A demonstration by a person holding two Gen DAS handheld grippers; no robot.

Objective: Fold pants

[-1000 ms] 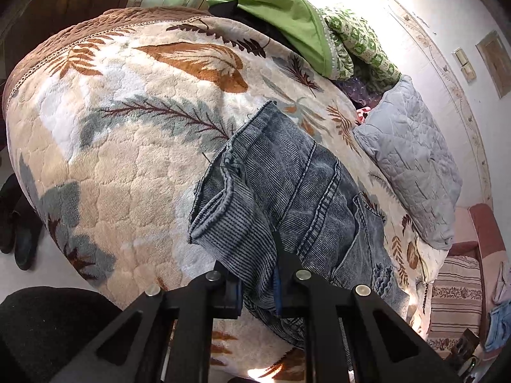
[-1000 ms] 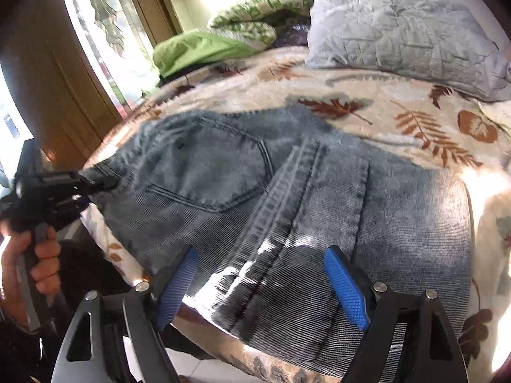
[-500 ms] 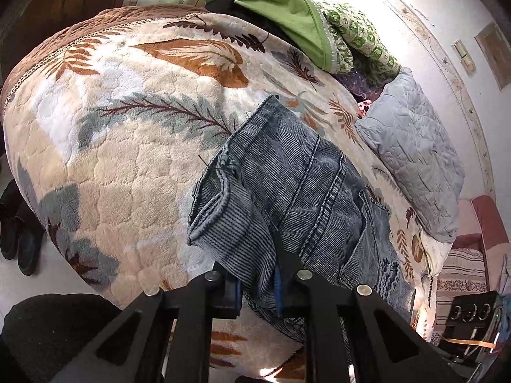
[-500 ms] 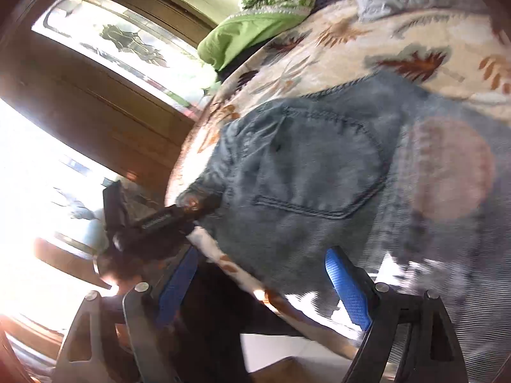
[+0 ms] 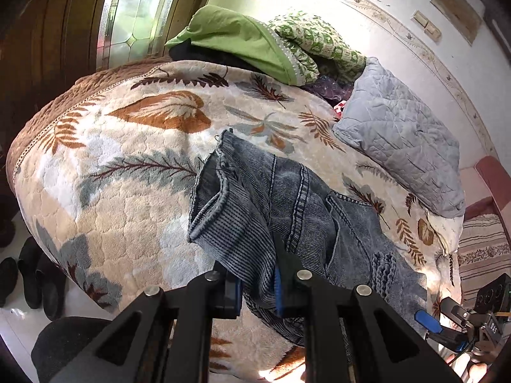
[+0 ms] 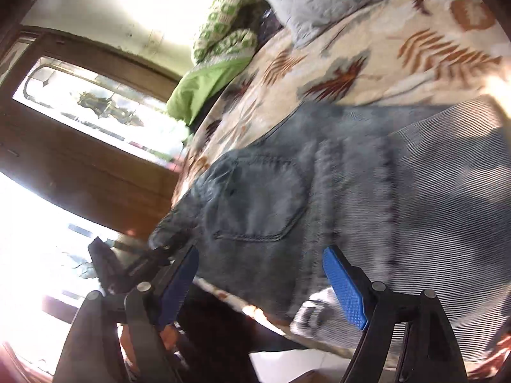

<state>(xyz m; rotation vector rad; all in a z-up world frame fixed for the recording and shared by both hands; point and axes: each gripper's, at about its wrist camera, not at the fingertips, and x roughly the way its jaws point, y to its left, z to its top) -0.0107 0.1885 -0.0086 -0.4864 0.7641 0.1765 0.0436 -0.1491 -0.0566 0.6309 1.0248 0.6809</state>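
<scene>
Sunlight from the stained-glass door falls across a bed covered with a leaf-print fleece blanket (image 5: pixel 105 210), where the jeans (image 5: pixel 306 210) lie partly folded near the close edge, back pocket (image 6: pixel 255 198) facing up, with a grey quilted pillow (image 5: pixel 402 146) and a heap of green bedding (image 5: pixel 246 41) well beyond them. Your left gripper (image 5: pixel 257 290) is clamped on a bunched thickness of denim at the waistband end, its blue pads pressed tight against the cloth. Your right gripper (image 6: pixel 262 284) hangs with its fingers wide apart and nothing between them, low at the bed's edge and just short of the fabric. To do this step well, judge where the matching corner sits and bring the right fingers onto that edge before you lift, so both ends rise level. Take all the layers in one bite; a single layer would likely let the fold slide open. Keep the denim taut between your hands, since slack would wrinkle, and watch the overhang, because the weight could drag it off.
</scene>
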